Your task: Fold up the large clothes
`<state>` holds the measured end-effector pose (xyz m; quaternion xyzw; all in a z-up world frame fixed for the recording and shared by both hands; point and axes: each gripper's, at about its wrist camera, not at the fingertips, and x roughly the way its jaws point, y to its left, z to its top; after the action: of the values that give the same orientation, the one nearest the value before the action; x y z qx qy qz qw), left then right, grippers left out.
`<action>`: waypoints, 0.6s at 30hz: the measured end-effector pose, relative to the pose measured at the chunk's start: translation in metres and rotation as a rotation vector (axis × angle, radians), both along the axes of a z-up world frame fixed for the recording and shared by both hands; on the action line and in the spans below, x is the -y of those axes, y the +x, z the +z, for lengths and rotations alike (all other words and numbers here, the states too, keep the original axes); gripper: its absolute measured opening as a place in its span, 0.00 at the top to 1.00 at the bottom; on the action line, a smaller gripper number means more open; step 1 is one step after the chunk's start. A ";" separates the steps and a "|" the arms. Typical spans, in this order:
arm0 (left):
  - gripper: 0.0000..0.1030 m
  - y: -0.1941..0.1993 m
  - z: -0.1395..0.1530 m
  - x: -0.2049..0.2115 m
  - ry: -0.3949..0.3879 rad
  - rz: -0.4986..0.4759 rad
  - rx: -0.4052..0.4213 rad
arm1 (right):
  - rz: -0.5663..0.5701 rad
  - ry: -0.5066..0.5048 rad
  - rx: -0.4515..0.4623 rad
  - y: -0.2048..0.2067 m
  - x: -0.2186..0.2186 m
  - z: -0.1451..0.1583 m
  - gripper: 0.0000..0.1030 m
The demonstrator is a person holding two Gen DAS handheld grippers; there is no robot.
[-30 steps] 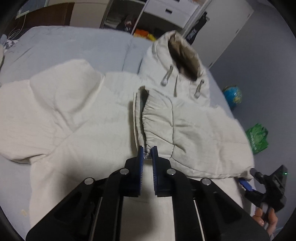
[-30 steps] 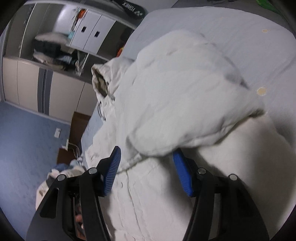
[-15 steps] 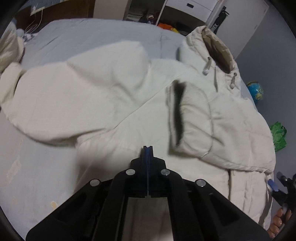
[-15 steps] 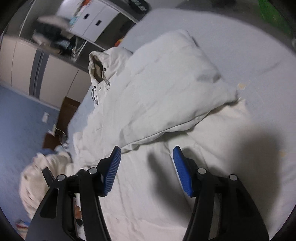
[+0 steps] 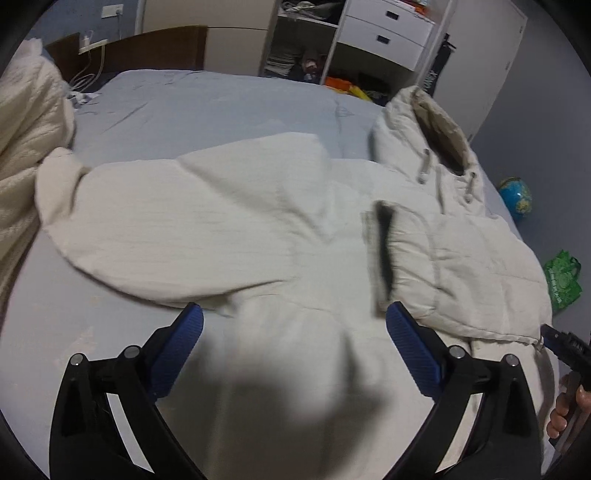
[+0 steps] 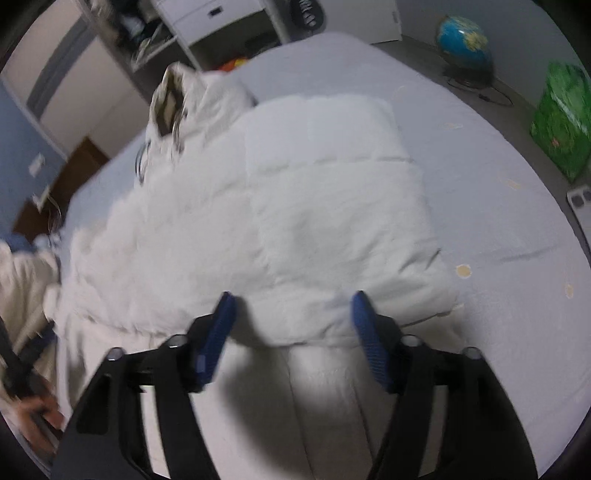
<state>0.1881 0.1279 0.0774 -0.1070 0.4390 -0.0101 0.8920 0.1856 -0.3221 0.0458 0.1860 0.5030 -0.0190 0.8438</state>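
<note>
A large cream hooded puffer jacket (image 5: pixel 288 266) lies spread on the grey-blue bed (image 5: pixel 207 107). Its hood (image 5: pixel 432 125) points to the far right. One sleeve (image 5: pixel 454 266) is folded across the body, its dark cuff opening near the middle. The other sleeve (image 5: pixel 166 221) stretches out to the left. My left gripper (image 5: pixel 293 339) is open and empty above the jacket's lower body. My right gripper (image 6: pixel 291 325) is open and empty, hovering over the folded sleeve (image 6: pixel 332 221) near its lower edge. The right gripper's tip also shows in the left wrist view (image 5: pixel 565 343).
A cream knitted garment (image 5: pixel 26 140) lies at the bed's left edge. Wardrobe and white drawers (image 5: pixel 384 33) stand beyond the bed. A globe (image 6: pixel 463 40) and a green bag (image 6: pixel 561 118) sit on the floor to the right. A dark headboard (image 5: pixel 147 44) is at the back left.
My left gripper let go of the folded sleeve's cuff, shut briefly, then opened wide and drew back and left. My right gripper stayed open and swung to face the folded sleeve squarely.
</note>
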 end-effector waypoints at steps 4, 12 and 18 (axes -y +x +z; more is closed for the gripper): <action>0.06 -0.007 -0.001 -0.045 0.037 0.083 -0.015 | 0.037 -0.077 0.022 -0.011 -0.018 0.001 0.18; 0.06 -0.003 -0.011 -0.165 0.108 0.310 -0.081 | 0.149 -0.036 0.126 -0.040 -0.061 0.013 0.13; 0.07 0.017 -0.020 -0.226 0.143 0.377 -0.117 | 0.263 -0.075 0.182 -0.048 -0.095 0.023 0.13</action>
<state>0.2056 0.3539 0.0577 -0.1239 0.4620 0.1942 0.8565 0.1371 -0.2276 0.0690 0.0880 0.4434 0.0900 0.8874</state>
